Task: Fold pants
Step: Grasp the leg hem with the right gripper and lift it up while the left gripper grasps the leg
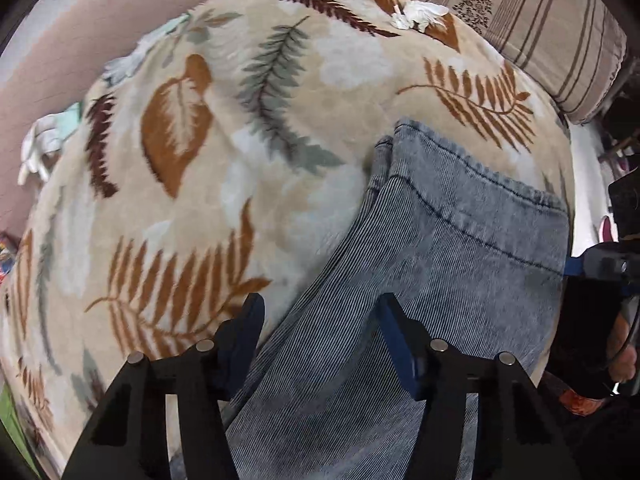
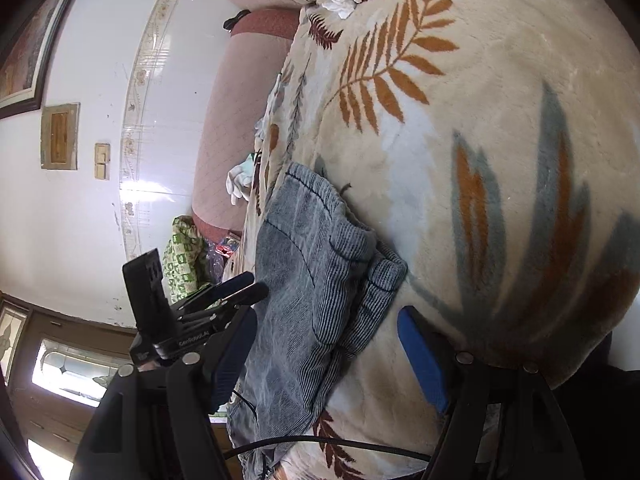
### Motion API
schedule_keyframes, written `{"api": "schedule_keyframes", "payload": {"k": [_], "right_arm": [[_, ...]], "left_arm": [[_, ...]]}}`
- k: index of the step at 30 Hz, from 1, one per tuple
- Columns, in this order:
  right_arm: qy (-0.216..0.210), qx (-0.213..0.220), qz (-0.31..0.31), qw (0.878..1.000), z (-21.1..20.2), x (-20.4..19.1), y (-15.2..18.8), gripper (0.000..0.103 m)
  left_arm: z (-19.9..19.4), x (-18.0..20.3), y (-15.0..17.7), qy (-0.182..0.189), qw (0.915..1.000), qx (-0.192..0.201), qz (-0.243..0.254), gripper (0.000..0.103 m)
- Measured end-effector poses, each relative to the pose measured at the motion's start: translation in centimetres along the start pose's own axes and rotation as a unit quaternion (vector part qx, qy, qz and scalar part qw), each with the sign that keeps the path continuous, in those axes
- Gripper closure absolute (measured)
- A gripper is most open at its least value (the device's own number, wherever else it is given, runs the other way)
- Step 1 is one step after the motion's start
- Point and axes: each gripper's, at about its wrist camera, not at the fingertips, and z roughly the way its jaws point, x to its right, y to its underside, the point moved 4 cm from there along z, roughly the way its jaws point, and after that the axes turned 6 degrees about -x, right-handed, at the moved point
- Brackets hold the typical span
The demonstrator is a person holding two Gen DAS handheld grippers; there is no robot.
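Grey-blue ribbed pants (image 1: pixel 448 264) lie on a cream leaf-print blanket (image 1: pixel 208 128), the hem end pointing away in the left wrist view. My left gripper (image 1: pixel 320 312) is open, its jaws standing either side of the pants' left edge, just above the cloth. In the right wrist view the pants (image 2: pixel 312 280) lie folded over themselves with a bunched edge at the right. My right gripper (image 2: pixel 326 332) is open above the pants' near part. The left gripper (image 2: pixel 236 286) also shows there at the pants' left edge.
A striped cushion (image 1: pixel 552 28) lies at the blanket's far side. Crumpled white tissue (image 1: pixel 420 14) sits on the blanket near it. White gloves (image 1: pixel 40 148) lie at the blanket's left edge by a pink sofa back (image 1: pixel 80 32). A black cable (image 2: pixel 320 446) crosses below the right gripper.
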Motion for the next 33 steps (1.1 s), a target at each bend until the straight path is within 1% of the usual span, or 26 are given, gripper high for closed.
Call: {"api": "schedule_keyframes", "payload": {"k": [2, 4, 7, 9, 10, 12, 13, 14, 15, 16, 17, 19, 20, 23, 25, 28, 33], "right_arm": [[0.011, 0.003, -0.007, 1.000, 0.1, -0.2, 0.2, 0.028], [0.019, 0.010, -0.009, 1.000, 0.3, -0.4, 0.3, 0.028], [0.037, 0.013, -0.033, 0.999, 1.0, -1.0, 0.1, 0.028], [0.032, 0.016, -0.045, 0.998, 1.5, -1.4, -0.2, 0.029], [0.028, 0.016, -0.048, 0.998, 1.7, -1.5, -0.4, 0.032], [0.016, 0.015, -0.047, 0.999, 1.9, -1.4, -0.7, 0.044], [0.001, 0.011, -0.040, 0.999, 1.9, -1.1, -0.9, 0.063], [-0.012, -0.001, -0.026, 1.000, 2.2, -0.7, -1.1, 0.077], [-0.019, -0.014, -0.011, 1.000, 2.6, -0.1, -1.1, 0.080], [-0.019, -0.015, -0.003, 1.000, 2.7, 0.2, -1.1, 0.084], [-0.018, -0.014, -0.005, 1.000, 2.6, 0.2, -1.1, 0.083], [-0.011, -0.008, -0.024, 1.000, 2.3, -0.5, -0.9, 0.083], [-0.005, -0.005, -0.037, 0.999, 2.1, -0.8, -0.7, 0.083], [0.030, 0.010, -0.077, 0.996, 1.9, -2.0, -0.2, 0.084], [0.053, 0.024, -0.110, 0.992, 1.9, -3.1, 0.2, 0.084], [0.069, 0.048, -0.169, 0.982, 1.2, -5.0, 1.2, 0.084], [0.093, 0.083, -0.274, 0.954, 0.9, -8.8, 3.7, 0.084]], "left_arm": [[0.4, 0.6, -0.8, 0.027, 0.9993, -0.009, 0.024, 0.042], [1.2, 1.1, -1.6, 0.033, 0.9983, -0.024, 0.043, 0.042], [2.5, 2.0, -2.7, 0.048, 0.9958, -0.046, 0.063, 0.042], [3.1, 2.3, -3.1, 0.049, 0.9948, -0.055, 0.070, 0.042], [3.1, 2.2, -3.1, 0.053, 0.9947, -0.056, 0.068, 0.042], [2.9, 2.0, -3.0, 0.059, 0.9950, -0.050, 0.064, 0.044], [2.6, 1.9, -2.8, 0.059, 0.9952, -0.048, 0.062, 0.050], [2.5, 1.6, -2.7, 0.056, 0.9954, -0.047, 0.061, 0.055], [2.2, 1.6, -2.5, 0.052, 0.9956, -0.045, 0.063, 0.057], [2.0, 1.5, -2.1, 0.050, 0.9956, -0.043, 0.066, 0.061], [1.8, 1.7, -1.8, 0.047, 0.9956, -0.044, 0.069, 0.067], [1.7, 2.1, -1.2, 0.041, 0.9956, -0.047, 0.070, 0.072], [1.6, 2.4, -1.0, 0.036, 0.9957, -0.046, 0.072, 0.077], [1.1, 3.1, -0.4, 0.023, 0.9961, -0.042, 0.075, 0.085], [0.6, 3.7, 0.1, 0.018, 0.9964, -0.034, 0.075, 0.088], [-0.4, 4.2, 0.6, 0.015, 0.9973, -0.016, 0.071, 0.090], [-3.2, 3.2, 2.3, 0.026, 0.9980, 0.029, 0.050, 0.090]]}}
